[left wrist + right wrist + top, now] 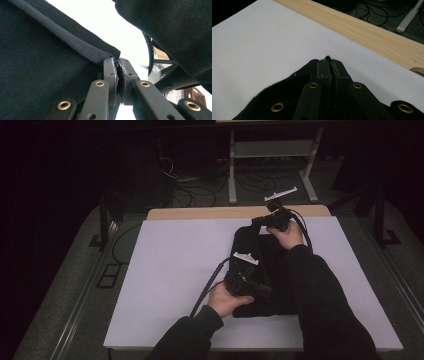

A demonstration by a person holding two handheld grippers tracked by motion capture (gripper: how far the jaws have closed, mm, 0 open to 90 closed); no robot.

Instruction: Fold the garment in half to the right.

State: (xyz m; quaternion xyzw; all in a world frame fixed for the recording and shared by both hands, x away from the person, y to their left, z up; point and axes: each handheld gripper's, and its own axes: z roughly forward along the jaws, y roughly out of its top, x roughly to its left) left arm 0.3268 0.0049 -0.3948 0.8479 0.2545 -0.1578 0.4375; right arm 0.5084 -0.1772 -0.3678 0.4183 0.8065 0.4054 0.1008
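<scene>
In the high view a black garment (260, 270) lies on the white sheet (170, 270) that covers the table (210, 212), right of its middle; its folds merge into one dark mass, and the person's right sleeve (320, 300) hides its right part. The left gripper (264, 291) sits at the cloth's near edge and the right gripper (256, 221) at its far edge, both jaw tips too dark to read there. In the left gripper view the left gripper (117, 65) has its jaws pressed together on a ribbed hem of the garment (37, 75), while a blurred sleeve (175, 30) blocks the upper right. In the right gripper view the right gripper (329, 66) is clamped on a pinch of the garment (282, 92), whose remainder is cut off below.
</scene>
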